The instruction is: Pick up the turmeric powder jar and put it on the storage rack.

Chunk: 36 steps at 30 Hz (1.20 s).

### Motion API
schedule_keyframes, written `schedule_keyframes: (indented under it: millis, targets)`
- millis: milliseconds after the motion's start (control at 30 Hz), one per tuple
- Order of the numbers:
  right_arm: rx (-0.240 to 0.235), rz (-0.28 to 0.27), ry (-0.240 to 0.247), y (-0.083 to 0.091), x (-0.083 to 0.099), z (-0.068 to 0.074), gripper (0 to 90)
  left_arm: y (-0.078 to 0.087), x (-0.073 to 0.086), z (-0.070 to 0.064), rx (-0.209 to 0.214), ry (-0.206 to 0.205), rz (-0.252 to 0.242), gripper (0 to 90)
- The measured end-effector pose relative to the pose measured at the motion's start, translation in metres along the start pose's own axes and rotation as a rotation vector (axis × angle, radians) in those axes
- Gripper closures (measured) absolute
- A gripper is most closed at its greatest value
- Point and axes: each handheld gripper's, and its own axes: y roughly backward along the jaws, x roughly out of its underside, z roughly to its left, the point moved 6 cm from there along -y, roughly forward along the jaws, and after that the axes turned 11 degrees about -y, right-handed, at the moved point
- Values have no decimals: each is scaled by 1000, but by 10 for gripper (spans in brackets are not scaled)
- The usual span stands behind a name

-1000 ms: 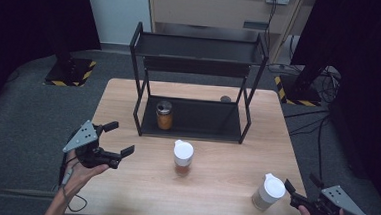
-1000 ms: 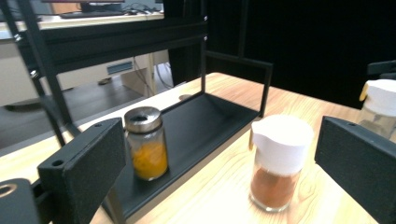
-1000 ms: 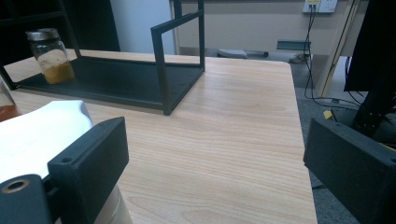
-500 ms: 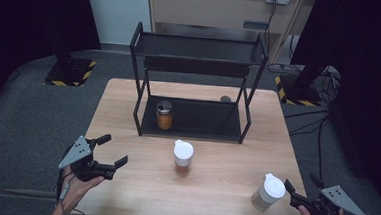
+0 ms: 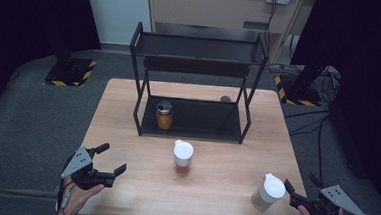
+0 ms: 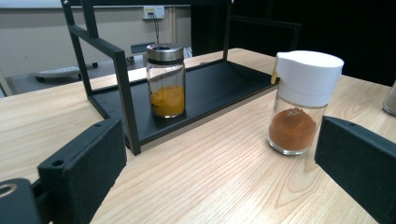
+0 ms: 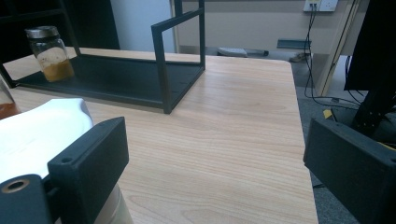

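While both tongs, left [image 5: 110, 159] and right [image 5: 299, 188], stand spread and empty, three jars show: one on the rack [image 5: 193, 118], two white-capped on the counter [image 5: 127, 118], one [image 5: 268, 192] beside right tongs.

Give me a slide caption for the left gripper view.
Open left gripper faces a white-capped spice jar on the table; a steel-capped jar stands on the black rack.

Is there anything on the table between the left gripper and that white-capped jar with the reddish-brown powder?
Nothing: in the high view, bare wood lies between the left gripper and the jar.
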Motion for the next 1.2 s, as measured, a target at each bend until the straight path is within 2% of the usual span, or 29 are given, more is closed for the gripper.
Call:
schedule_keyframes:
  millis: [700, 833, 1033, 1200]
  targets:
    - [-1, 1, 2, 0, 0, 0, 66, 1, 19, -3, -24, -15, 37, 14]
    - [-1, 1, 2, 0, 0, 0, 65, 3, 21, -3, -43, -18, 37, 13]
    - [-1, 3, 2, -1, 0, 0, 65, 7, 24, -2, -99, -24, 25, 2]
    - [-1, 3, 0, -1, 0, 0, 65, 9, 26, 0, -106, -28, 6, 0]
